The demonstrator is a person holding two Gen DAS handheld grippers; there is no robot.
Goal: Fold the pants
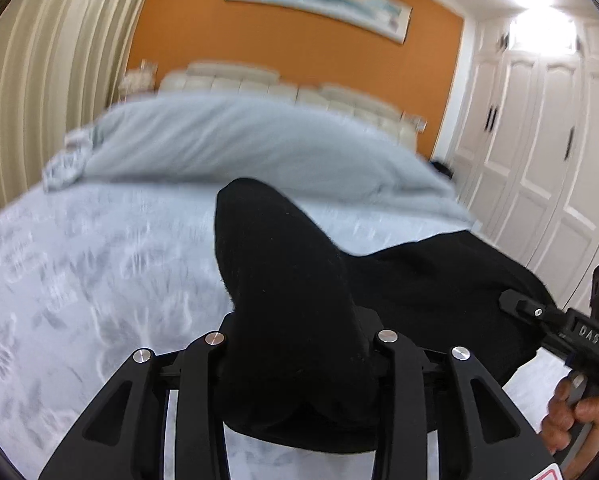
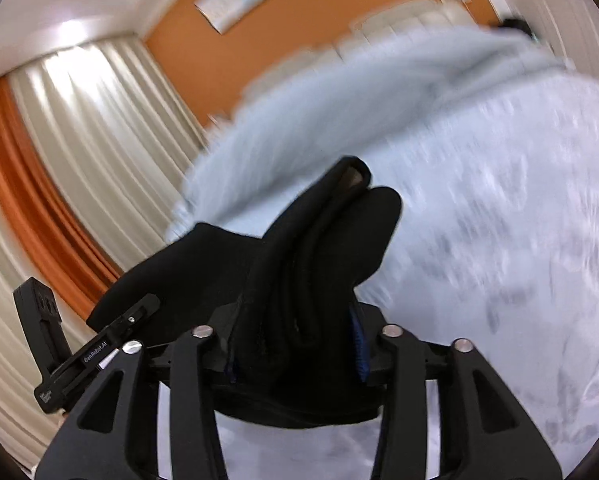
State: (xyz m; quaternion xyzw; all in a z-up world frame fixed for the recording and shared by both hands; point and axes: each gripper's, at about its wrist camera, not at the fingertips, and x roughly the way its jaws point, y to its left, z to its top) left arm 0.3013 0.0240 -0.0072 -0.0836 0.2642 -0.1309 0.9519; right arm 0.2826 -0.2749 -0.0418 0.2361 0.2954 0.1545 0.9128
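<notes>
- Black fabric: the pants [image 1: 283, 280] hang bunched in the air above the bed [image 1: 99, 272], one end in each gripper.
- The left gripper [image 1: 299, 360] has its jaws closed on a thick fold; the right gripper [image 2: 295, 344] likewise pinches layered cloth.
- Judged mid-fold: the next move calls for lowering both ends evenly onto the bed.

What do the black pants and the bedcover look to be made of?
Black pants: probably soft knit or fleece, matte, with a fuzzy edge and thick rounded folds. Bedcover: seemingly smooth woven fabric, pale blue-grey with a faint leafy pattern; motion blur hides its weave.
</notes>
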